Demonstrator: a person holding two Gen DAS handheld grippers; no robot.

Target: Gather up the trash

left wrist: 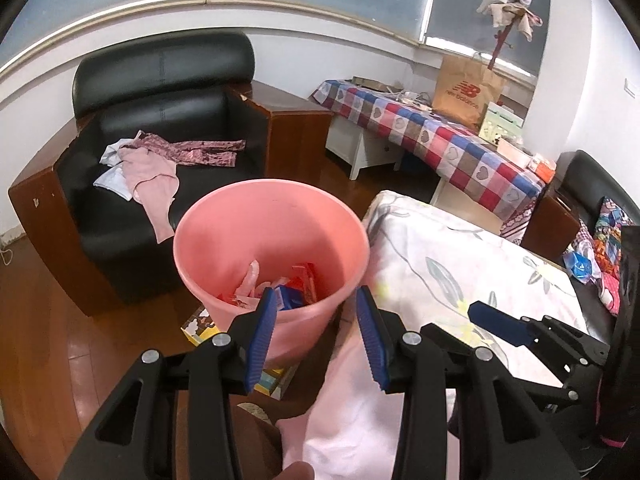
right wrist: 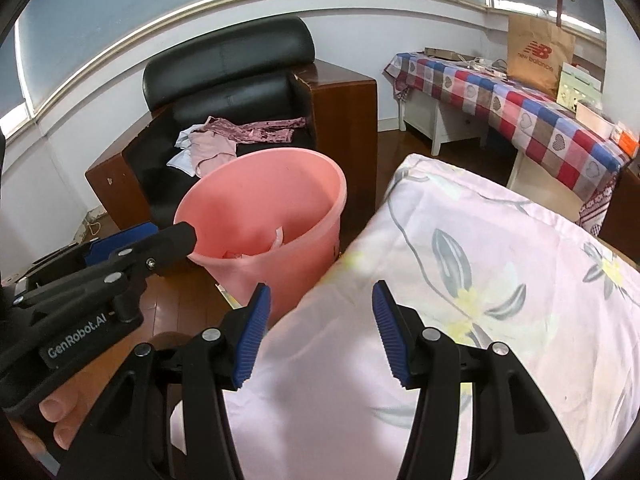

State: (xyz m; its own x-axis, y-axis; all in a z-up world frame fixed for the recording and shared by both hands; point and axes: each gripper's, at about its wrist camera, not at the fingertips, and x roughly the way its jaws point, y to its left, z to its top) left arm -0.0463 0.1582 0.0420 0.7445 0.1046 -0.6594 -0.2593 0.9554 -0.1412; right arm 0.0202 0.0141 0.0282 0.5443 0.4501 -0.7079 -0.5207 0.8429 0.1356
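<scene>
A pink bucket (left wrist: 272, 236) (right wrist: 260, 208) stands on the wood floor beside the bed. In it lie red and blue wrappers (left wrist: 298, 286) and a pale crumpled piece (left wrist: 252, 276). My left gripper (left wrist: 318, 336) hangs open at the bucket's near rim; one finger is over the inside, the other at the outer right edge, and nothing is pinched. From the right wrist view its fingertip (right wrist: 186, 236) sits by the bucket's left rim. My right gripper (right wrist: 322, 336) is open over the bed sheet, with nothing between its pads. A yellow carton (left wrist: 196, 326) lies on the floor next to the bucket.
A black armchair (left wrist: 160, 120) with clothes on its seat stands behind the bucket. The bed with a floral sheet (left wrist: 460, 264) fills the right. A table with a checked cloth (left wrist: 440, 136) carries a paper bag (left wrist: 464, 88) and boxes. Colourful packets (left wrist: 580, 264) lie far right.
</scene>
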